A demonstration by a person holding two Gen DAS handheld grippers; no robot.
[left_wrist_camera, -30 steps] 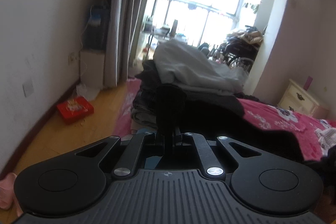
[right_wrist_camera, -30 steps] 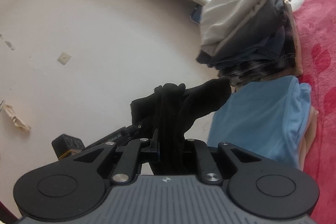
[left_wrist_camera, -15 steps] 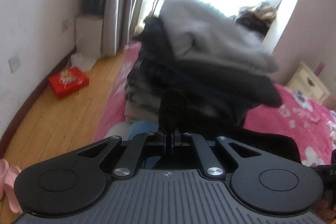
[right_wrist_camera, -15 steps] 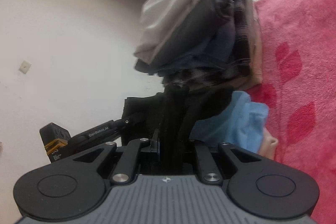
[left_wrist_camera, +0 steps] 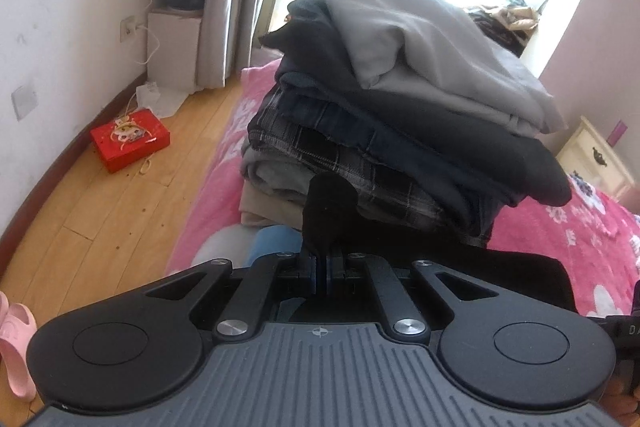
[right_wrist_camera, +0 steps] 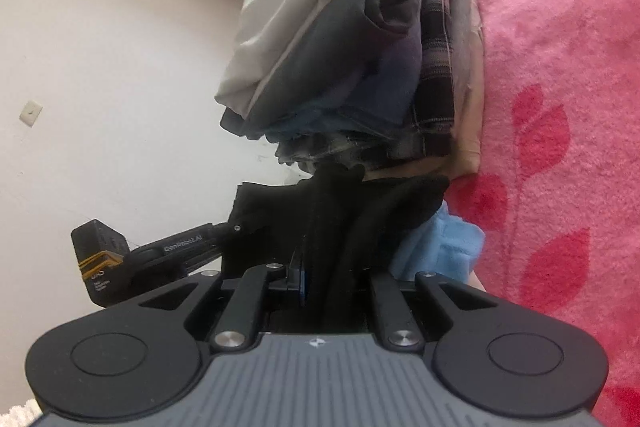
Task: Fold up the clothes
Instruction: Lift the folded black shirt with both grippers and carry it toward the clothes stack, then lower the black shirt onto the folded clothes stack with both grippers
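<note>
Fingers of left gripper (left_wrist_camera: 325, 269) pinched tight on black garment (left_wrist_camera: 460, 259); right gripper (right_wrist_camera: 332, 275) clamps a thicker bunch. Cloth spans L to R betw. both, over blue folded item (right_wrist_camera: 436, 239). Folded clothes stack (left_wrist_camera: 400, 131) at 12 o'clock, on pink bedspread (left_wrist_camera: 560, 227).

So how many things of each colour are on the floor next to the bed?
Red: 1, the flat red cardboard box with scraps on top.
Pink: 1, the pink rubber slipper at the picture's edge.
White: 1, the crumpled white plastic bag by the curtain.
Total: 3
</note>
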